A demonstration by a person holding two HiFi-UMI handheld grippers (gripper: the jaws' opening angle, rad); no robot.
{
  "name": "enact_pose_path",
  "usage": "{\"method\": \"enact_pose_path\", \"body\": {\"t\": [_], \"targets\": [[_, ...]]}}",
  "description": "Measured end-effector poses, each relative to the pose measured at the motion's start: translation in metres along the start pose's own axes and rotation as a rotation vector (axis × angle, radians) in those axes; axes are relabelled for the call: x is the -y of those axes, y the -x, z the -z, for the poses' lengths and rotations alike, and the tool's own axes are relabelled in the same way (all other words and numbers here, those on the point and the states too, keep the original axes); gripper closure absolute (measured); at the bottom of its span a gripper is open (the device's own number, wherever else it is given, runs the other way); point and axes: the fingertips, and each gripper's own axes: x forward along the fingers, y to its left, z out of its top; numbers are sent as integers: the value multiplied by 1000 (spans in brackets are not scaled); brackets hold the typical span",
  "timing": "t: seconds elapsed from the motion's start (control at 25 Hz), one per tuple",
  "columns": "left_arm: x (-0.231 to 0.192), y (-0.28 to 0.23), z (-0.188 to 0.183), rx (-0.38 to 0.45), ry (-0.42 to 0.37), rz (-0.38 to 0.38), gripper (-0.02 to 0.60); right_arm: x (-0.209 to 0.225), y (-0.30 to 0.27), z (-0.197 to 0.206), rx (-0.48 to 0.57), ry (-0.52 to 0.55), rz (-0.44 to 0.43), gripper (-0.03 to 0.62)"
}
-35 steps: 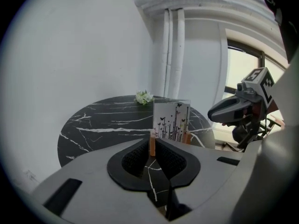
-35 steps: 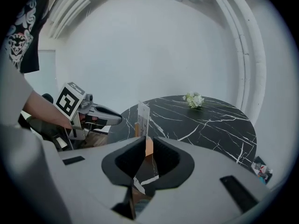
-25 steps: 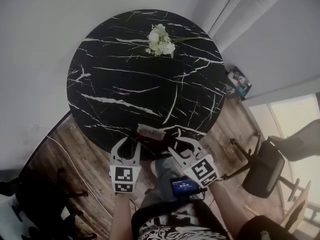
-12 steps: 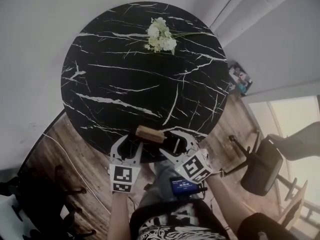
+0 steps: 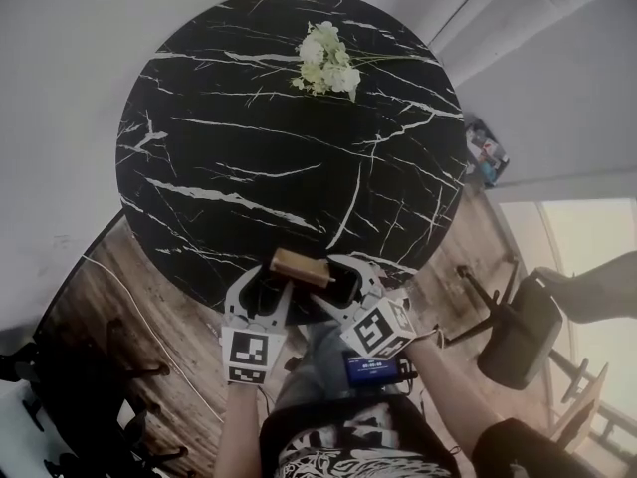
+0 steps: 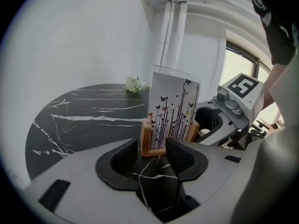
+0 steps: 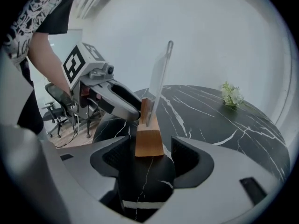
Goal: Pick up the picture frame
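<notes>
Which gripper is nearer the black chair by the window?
Right. The right gripper is on the picture frame's side facing the chair; the left gripper on its far side. Both have just been opening their jaws, the frame ungripped at their tips.

Both grippers are held side by side at the near side of the scene, pointed away from the body and angled downward. The left gripper is carried on the left forearm, with its marker cube faced upward. The right gripper, on the right forearm, is angled in toward the left one – its cube is seen tilted. The jaws of both have just been opened and are set wide apart – the picture frame is found at the tips of each pair, gripped by neither
</notes>
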Motion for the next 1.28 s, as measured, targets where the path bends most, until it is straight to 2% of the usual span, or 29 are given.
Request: {"method": "enact_pose_path", "body": {"t": [0.2,0.44,0.68,1.0,1.28], "targets": [[4,-2,2,1,4,0,400,-4,-8,4,-16,82,12,367],[3,-6,6,0,34,2,400,-7,-8,4,-40,162,-13,383],[3,-5,6,2,46,-1,400,-7,-8,5,-4,129,-22,390],[-3,-3,6,10,60,-21,400,4,0,-8,54,28,-34,393],[-12,1,5,32,69,-36,400,3,8,-16,84,-7,-42,395]]}}
